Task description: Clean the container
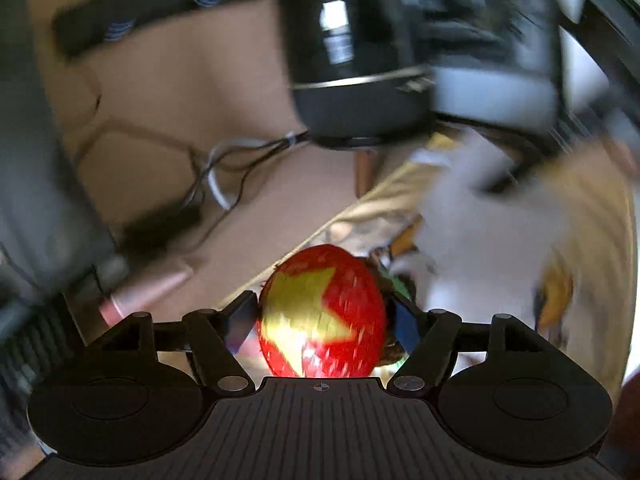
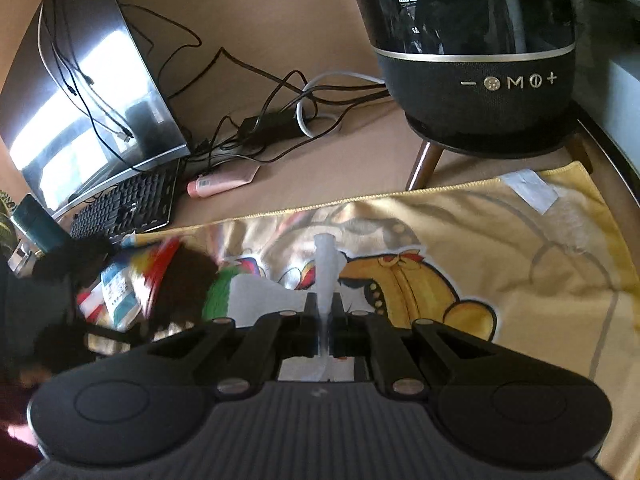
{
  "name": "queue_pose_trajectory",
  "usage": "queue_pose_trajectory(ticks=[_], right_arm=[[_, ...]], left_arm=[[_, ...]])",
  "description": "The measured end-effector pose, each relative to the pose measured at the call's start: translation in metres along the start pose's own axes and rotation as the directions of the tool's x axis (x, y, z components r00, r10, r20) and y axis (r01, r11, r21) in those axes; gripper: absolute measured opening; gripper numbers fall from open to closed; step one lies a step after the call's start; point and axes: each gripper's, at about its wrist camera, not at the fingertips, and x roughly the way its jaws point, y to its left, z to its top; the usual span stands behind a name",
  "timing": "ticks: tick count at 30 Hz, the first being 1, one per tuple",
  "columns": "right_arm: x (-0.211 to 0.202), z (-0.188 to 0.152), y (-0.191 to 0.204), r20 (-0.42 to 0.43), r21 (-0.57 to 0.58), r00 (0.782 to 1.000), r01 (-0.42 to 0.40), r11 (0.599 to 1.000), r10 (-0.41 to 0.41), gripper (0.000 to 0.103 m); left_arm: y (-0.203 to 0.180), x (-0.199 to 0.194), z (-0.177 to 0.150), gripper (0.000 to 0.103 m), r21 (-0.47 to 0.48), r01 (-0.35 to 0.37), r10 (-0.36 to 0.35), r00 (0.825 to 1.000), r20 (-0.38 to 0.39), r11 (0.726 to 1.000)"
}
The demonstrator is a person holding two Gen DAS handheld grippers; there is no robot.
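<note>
Cleaning looks barely begun: the left gripper (image 1: 322, 316) clamps a round red container with a yellow star (image 1: 324, 312), while the right gripper (image 2: 324, 308), jaws pinched near-shut, holds a thin translucent white tool (image 2: 325, 268) pointing toward twelve o'clock.

Daylight fills both views, bright but soft. The left wrist view is heavily smeared by motion: the glossy black rounded speaker (image 1: 360, 60) and the yellow printed cloth (image 1: 520, 240) streak into blur, while the red container with a yellow star (image 1: 322, 314) stays only slightly sharper. The right wrist view is crisp at centre, with window glare on the curved black monitor (image 2: 92, 92) and reflections on the speaker (image 2: 472, 40); its left edge is blurred, and fisheye bending curves the borders
</note>
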Motion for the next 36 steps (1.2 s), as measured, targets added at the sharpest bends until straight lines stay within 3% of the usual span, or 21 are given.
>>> queue_pose_trajectory(ticks=[3, 8, 9, 11, 14, 15, 18, 20, 21, 23, 26, 29, 32, 34, 35, 36], right_arm=[[0.006, 0.004, 0.007, -0.002, -0.007, 1.0, -0.022, 1.0, 0.022, 0.005], [0.008, 0.023, 0.035, 0.027, -0.003, 0.99, -0.139, 0.99, 0.139, 0.005], [0.004, 0.029, 0.042, 0.051, 0.015, 0.978, -0.202, 0.979, 0.201, 0.005], [-0.004, 0.041, 0.056, 0.113, 0.049, 0.928, -0.363, 0.931, 0.356, 0.005], [-0.006, 0.049, 0.084, 0.129, -0.005, 0.873, -0.474, 0.881, 0.47, 0.005], [-0.002, 0.046, 0.094, 0.106, -0.044, 0.878, -0.464, 0.885, 0.466, 0.005], [0.029, 0.021, 0.117, -0.028, -0.179, 0.944, -0.328, 0.927, 0.328, 0.005], [0.046, 0.001, 0.117, -0.097, -0.21, 0.966, -0.253, 0.944, 0.238, 0.005], [0.048, -0.007, 0.115, -0.113, -0.227, 0.973, -0.224, 0.948, 0.203, 0.011], [0.043, -0.016, 0.111, -0.11, -0.272, 0.983, -0.17, 0.947, 0.144, 0.019], [0.032, -0.023, 0.108, -0.115, -0.327, 0.988, -0.137, 0.935, 0.104, 0.048], [0.022, -0.029, 0.106, -0.137, -0.357, 0.985, -0.143, 0.923, 0.1, 0.05], [0.014, -0.035, 0.108, -0.165, -0.388, 0.978, -0.181, 0.904, 0.125, 0.062], [0.013, -0.042, 0.111, -0.183, -0.426, 0.977, -0.182, 0.886, 0.113, 0.058], [0.016, -0.046, 0.111, -0.183, -0.444, 0.979, -0.164, 0.881, 0.09, 0.04], [0.02, -0.048, 0.111, -0.178, -0.454, 0.982, -0.143, 0.88, 0.068, 0.009]], left_arm=[[-0.015, -0.01, -0.021, 0.079, 0.104, -0.003, 0.005, 1.0, -0.022, 0.995], [-0.011, -0.021, -0.042, 0.083, 0.051, 0.03, -0.026, 0.996, -0.084, 0.998], [-0.01, -0.023, -0.042, 0.084, 0.037, 0.03, -0.027, 0.996, -0.089, 0.999], [-0.01, -0.025, -0.042, 0.087, 0.015, 0.023, -0.022, 0.996, -0.084, 1.0], [-0.008, -0.022, -0.038, 0.09, -0.026, 0.02, -0.022, 0.997, -0.073, 0.999], [-0.007, -0.021, -0.036, 0.09, -0.038, 0.02, -0.023, 0.997, -0.072, 0.999], [-0.006, -0.017, -0.033, 0.091, -0.053, 0.021, -0.025, 0.997, -0.076, 0.998], [-0.006, -0.015, -0.032, 0.091, -0.054, 0.027, -0.031, 0.996, -0.079, 0.998], [-0.006, -0.015, -0.031, 0.093, -0.052, 0.026, -0.03, 0.996, -0.081, 0.998], [-0.005, -0.013, -0.031, 0.093, -0.053, 0.028, -0.033, 0.996, -0.088, 0.998], [-0.005, -0.01, -0.03, 0.093, -0.065, 0.042, -0.048, 0.994, -0.098, 0.997], [-0.006, -0.007, -0.028, 0.093, -0.066, 0.044, -0.051, 0.993, -0.109, 0.997], [-0.004, -0.006, -0.029, 0.093, -0.081, 0.046, -0.055, 0.992, -0.113, 0.996], [-0.002, -0.005, -0.03, 0.093, -0.1, 0.047, -0.058, 0.991, -0.117, 0.994], [-0.001, -0.005, -0.03, 0.093, -0.111, 0.047, -0.06, 0.991, -0.119, 0.993], [-0.001, -0.005, -0.03, 0.093, -0.119, 0.048, -0.063, 0.991, -0.12, 0.992]])
